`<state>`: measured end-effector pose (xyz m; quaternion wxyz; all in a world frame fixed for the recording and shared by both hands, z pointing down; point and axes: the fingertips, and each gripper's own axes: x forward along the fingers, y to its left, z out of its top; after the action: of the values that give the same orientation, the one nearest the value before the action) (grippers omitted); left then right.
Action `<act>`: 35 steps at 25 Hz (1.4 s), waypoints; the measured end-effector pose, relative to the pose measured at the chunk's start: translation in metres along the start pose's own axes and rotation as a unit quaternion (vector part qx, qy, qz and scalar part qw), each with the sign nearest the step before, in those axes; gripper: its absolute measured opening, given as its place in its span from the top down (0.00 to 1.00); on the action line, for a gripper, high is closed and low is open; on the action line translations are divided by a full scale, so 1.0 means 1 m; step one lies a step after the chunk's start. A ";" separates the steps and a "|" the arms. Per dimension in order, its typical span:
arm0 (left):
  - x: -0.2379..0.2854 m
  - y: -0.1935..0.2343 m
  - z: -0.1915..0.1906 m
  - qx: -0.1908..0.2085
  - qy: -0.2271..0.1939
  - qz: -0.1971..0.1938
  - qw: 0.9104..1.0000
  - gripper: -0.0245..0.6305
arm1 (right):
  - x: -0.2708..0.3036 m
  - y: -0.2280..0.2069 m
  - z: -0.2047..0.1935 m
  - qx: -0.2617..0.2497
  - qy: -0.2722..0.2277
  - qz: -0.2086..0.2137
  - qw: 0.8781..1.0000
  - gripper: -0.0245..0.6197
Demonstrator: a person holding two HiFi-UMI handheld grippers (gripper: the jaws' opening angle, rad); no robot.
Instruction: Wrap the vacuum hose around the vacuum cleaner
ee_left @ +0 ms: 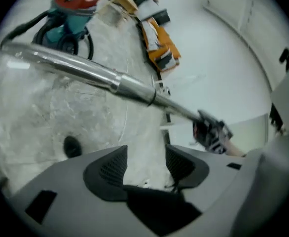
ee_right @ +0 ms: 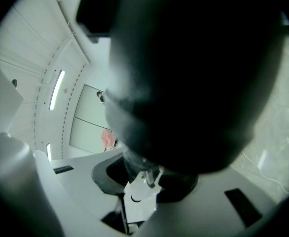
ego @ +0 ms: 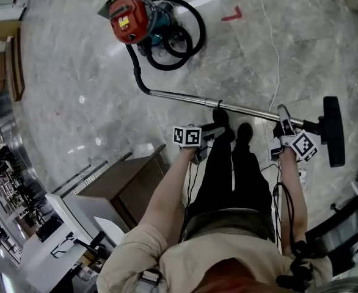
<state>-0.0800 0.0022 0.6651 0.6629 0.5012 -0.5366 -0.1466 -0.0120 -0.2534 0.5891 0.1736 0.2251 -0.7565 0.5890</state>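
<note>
Head view: vacuum cleaner [ego: 130, 20] on marble floor [ego: 258, 60]

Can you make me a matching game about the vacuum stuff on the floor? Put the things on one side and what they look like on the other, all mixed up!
Things:
1. vacuum cleaner
2. hose
3. wand
4. left gripper

What they look like:
A. shiny silver, long and straight
B. red and teal
C. black, curled in loops
D. jaws apart, nothing between them

Right pairs: 1-B, 2-C, 3-A, 4-D.
</note>
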 end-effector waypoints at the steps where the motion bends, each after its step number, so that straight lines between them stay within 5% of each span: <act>1: -0.010 0.003 -0.010 0.044 0.044 0.035 0.997 0.61 | 0.007 0.018 0.009 -0.014 0.003 0.017 1.000 0.79; 3: -0.031 0.008 -0.019 0.134 0.096 0.106 0.981 0.61 | 0.020 0.055 0.023 -0.041 0.008 0.052 0.998 0.79; 6: -0.060 -0.010 0.008 0.209 0.062 0.172 0.961 0.61 | 0.028 0.102 0.042 -0.087 0.023 0.057 0.994 0.79; 10: -0.092 -0.044 0.085 0.237 -0.039 0.201 0.950 0.61 | 0.050 0.159 0.068 -0.134 0.034 0.053 0.989 0.79; 14: -0.115 -0.063 0.139 0.287 -0.053 0.191 0.937 0.61 | 0.071 0.212 0.069 -0.173 0.050 0.056 0.982 0.79; 20: -0.125 -0.092 0.215 0.321 -0.062 0.189 0.926 0.61 | 0.100 0.301 0.095 -0.274 0.074 0.082 0.955 0.79; 26: -0.114 -0.122 0.260 0.350 -0.061 0.185 0.916 0.61 | 0.133 0.370 0.107 -0.379 0.101 0.139 0.909 0.79; 35: -0.060 -0.182 0.366 0.321 -0.069 0.233 0.915 0.61 | 0.212 0.429 0.163 -0.432 0.187 0.218 0.855 0.79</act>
<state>-0.3547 -0.2227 0.4533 0.4431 0.5361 -0.7009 0.1581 -0.4236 -0.3524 0.3119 0.2587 -0.1576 -0.9179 0.2563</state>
